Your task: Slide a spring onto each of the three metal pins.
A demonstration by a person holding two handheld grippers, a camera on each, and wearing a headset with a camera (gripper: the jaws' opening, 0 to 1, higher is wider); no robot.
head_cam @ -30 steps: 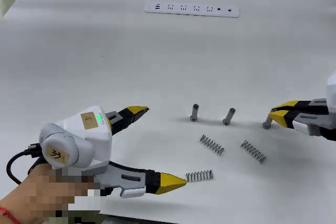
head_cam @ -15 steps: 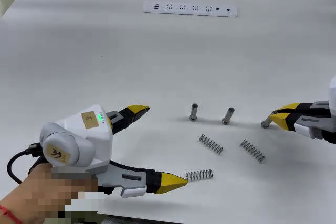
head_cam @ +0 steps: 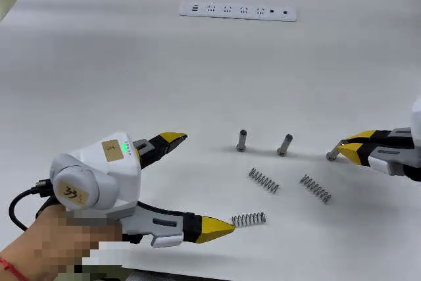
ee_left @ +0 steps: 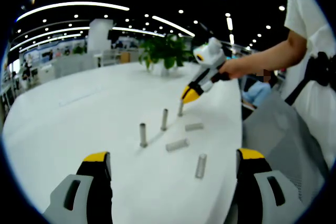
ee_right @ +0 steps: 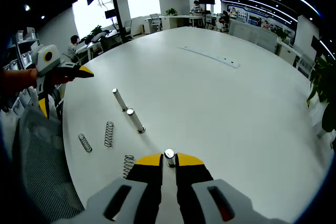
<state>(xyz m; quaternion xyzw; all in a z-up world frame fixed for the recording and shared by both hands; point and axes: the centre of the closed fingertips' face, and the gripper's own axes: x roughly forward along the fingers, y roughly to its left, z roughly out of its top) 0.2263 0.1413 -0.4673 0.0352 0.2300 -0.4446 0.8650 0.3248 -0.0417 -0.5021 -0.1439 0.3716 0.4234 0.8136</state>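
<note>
The left gripper (head_cam: 194,182) hovers over the near edge of the white table (head_cam: 131,64) with its jaws spread wide and nothing between them. One yellow tip lies just beside the end of the nearest spring (head_cam: 249,219).

The right gripper (head_cam: 348,146) comes in from the right with its jaws drawn narrow. In the right gripper view they pinch the top of the end pin (ee_right: 169,154), whose round head shows between the yellow tips.

The other two metal pins stand upright and free: the middle pin (head_cam: 285,145) and, a little apart, the far pin (head_cam: 242,140). All three stand in a loose row.

Two more springs lie flat in front of that row — the centre spring (head_cam: 264,180) and the right spring (head_cam: 315,188) — and neither touches a pin. No spring sits on a pin.

A white power strip (head_cam: 237,10) lies well back on the table.
</note>
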